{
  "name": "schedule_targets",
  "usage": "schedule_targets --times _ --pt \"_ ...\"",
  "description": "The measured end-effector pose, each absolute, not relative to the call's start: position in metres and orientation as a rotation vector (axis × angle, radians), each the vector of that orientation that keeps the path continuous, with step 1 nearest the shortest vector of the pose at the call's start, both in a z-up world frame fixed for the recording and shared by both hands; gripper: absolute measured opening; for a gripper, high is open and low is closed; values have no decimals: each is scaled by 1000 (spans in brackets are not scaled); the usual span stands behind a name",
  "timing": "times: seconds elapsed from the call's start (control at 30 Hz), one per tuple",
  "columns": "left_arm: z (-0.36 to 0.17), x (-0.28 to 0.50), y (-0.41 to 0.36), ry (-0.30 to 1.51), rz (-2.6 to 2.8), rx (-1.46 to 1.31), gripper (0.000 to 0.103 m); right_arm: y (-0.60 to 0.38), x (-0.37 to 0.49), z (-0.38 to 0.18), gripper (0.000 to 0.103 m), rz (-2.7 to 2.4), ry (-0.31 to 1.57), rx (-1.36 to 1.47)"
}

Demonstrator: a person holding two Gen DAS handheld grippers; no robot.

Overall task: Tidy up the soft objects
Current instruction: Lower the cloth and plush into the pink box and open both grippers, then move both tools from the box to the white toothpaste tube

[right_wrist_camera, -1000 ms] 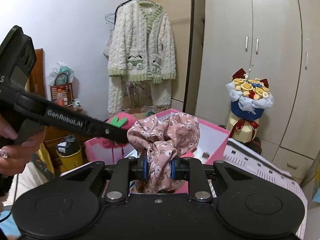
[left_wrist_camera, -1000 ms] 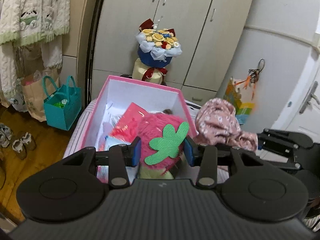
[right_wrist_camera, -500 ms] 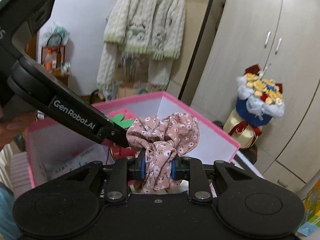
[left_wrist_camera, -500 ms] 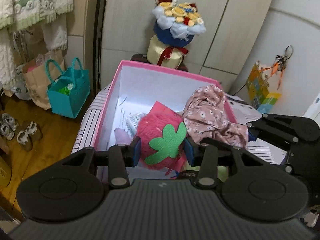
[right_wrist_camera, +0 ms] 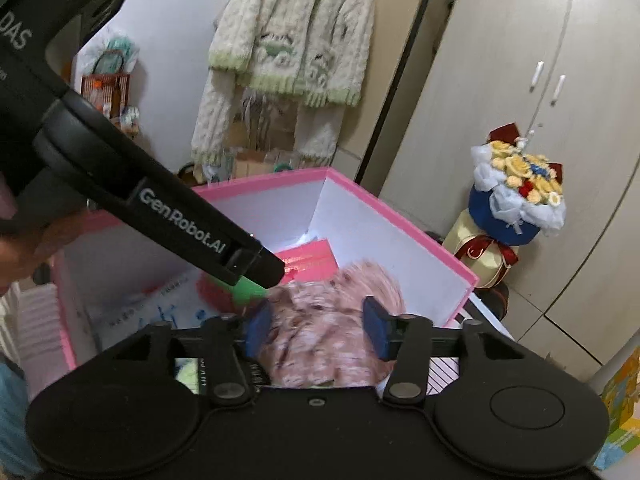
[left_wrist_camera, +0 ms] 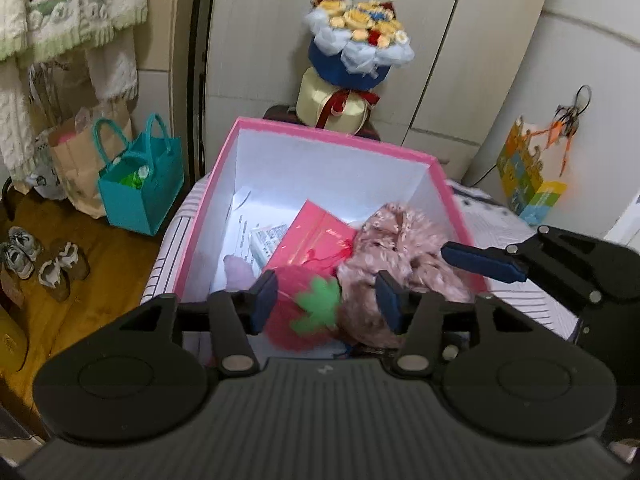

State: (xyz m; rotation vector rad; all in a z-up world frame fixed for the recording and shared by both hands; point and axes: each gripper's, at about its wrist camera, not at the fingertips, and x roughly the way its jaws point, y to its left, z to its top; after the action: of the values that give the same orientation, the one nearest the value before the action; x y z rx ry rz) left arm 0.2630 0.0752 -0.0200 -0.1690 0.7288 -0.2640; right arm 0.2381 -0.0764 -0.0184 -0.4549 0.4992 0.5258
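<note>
Opened since half a second ago: left gripper (left_wrist_camera: 324, 300) and right gripper (right_wrist_camera: 316, 326), both now wide apart and holding nothing. Strawberry plush (left_wrist_camera: 298, 312) and floral scrunchie (left_wrist_camera: 400, 260), blurred, sitting loose inside the pink box (left_wrist_camera: 332, 138), near its front wall, side by side. Better to lift straight up, clear of the box rim, without catching fabric on the pads.

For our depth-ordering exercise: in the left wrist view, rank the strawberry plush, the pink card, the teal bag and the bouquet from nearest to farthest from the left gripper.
1. Strawberry plush, between the left gripper's fingers, in the box.
2. Pink card, just beyond, mid-box.
3. Teal bag, on the floor, far left.
4. Bouquet, behind the box, by the wardrobe.
</note>
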Motion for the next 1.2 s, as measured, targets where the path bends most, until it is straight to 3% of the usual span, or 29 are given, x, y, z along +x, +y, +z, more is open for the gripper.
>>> schedule_targets --times 0.77,1.2 --pt "55 111 46 479 -352 21 70 -183 119 39 71 495 501 -146" --pt "39 121 -43 540 -562 48 71 -273 122 27 72 360 496 -62"
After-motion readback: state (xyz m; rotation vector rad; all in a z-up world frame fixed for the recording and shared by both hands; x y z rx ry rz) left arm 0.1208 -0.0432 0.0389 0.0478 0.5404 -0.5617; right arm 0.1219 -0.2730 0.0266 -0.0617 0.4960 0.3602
